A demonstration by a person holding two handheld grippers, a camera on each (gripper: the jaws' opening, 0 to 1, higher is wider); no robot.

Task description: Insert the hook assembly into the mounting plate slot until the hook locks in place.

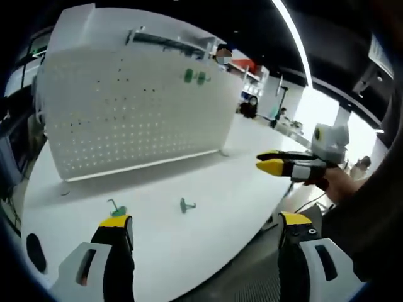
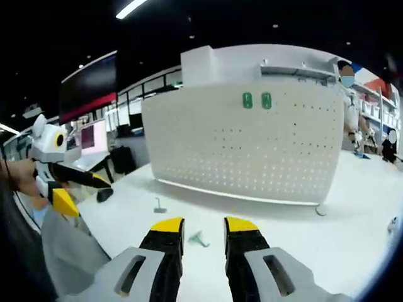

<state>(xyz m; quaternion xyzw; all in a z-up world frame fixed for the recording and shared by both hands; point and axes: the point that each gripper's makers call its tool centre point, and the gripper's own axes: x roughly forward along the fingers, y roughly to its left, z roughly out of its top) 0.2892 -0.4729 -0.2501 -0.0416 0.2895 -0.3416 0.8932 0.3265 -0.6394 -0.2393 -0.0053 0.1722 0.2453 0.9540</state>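
A white pegboard mounting plate [image 1: 132,113] [image 2: 252,145] stands upright on the white table [image 1: 208,182]. Two green hook pieces [image 1: 194,77] [image 2: 257,100] sit high on it. Two small green hook assemblies lie loose on the table: one [image 1: 116,207] [image 2: 159,204] and another [image 1: 187,205] [image 2: 198,238]. My left gripper [image 1: 204,223] is wide open and holds nothing, well short of the hooks; it also shows at the left of the right gripper view [image 2: 79,189]. My right gripper [image 2: 204,229] is open by a narrow gap, empty, with a loose hook on the table beyond it; it enters the left gripper view [image 1: 272,161] at the table's right edge.
A small dark object [image 2: 104,195] [image 1: 34,251] lies on the table near its edge. A person [image 2: 348,100] stands behind the pegboard's far end. More tables and shelves fill the room behind. The table edge [image 1: 264,223] curves close by my grippers.
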